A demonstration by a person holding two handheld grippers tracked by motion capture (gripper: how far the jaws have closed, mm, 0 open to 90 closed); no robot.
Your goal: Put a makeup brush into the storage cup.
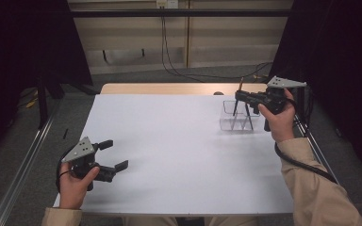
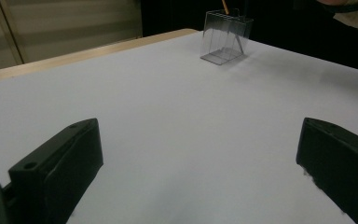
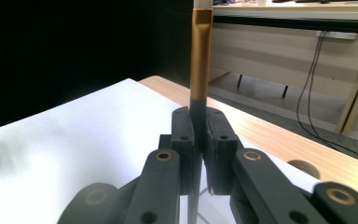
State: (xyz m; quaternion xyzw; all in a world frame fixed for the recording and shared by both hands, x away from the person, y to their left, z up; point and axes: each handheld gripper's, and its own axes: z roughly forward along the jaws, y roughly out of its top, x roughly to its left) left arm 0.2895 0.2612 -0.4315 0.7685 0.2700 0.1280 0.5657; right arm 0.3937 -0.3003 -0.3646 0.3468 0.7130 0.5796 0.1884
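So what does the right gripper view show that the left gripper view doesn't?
Right gripper view: the right gripper shut on a thin stick with a gold band and dark lower part, plus cables along the far wall. Left gripper view: the left gripper open over bare sheet, and the whole clear box. Both: the white sheet and the table's wooden edge.

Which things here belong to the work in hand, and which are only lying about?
In the job:
- right gripper, shut on the pen
- clear holder, under the pen

Lying about:
- left gripper, jaws open, empty
- white table
- floor cables
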